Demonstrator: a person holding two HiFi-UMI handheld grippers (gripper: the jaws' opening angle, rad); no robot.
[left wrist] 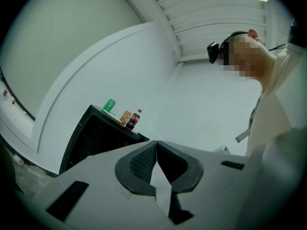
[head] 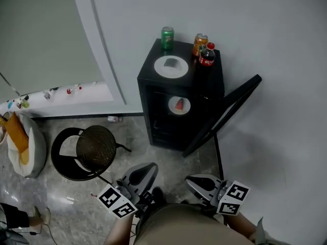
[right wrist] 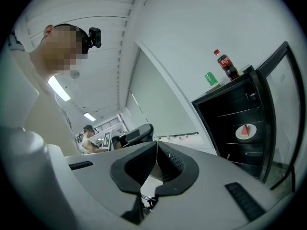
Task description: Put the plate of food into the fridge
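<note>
left grey plastic two-jaw gripper (head: 147, 168) (left wrist: 156, 143): is hovering well short of the black mini fridge (head: 149, 86), jaws pressing together, empty | right grey plastic two-jaw gripper (head: 195, 179) (right wrist: 156, 143): is hovering alongside, equally short of the fridge, jaws touching, empty

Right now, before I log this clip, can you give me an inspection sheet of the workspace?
Surface: grey marble floor; black mini fridge, its door open.
Job's things: white round plate with a red food wedge, on a fridge shelf.
Clutter: second white plate, green can, orange can and dark cola bottle on the fridge top; round black stool and white bag on the floor.
Grippers: left hand-held gripper shut, empty; right hand-held gripper shut, empty.
Cables: nothing seen for certain.
Surroundings: white wall; small items along its base.
</note>
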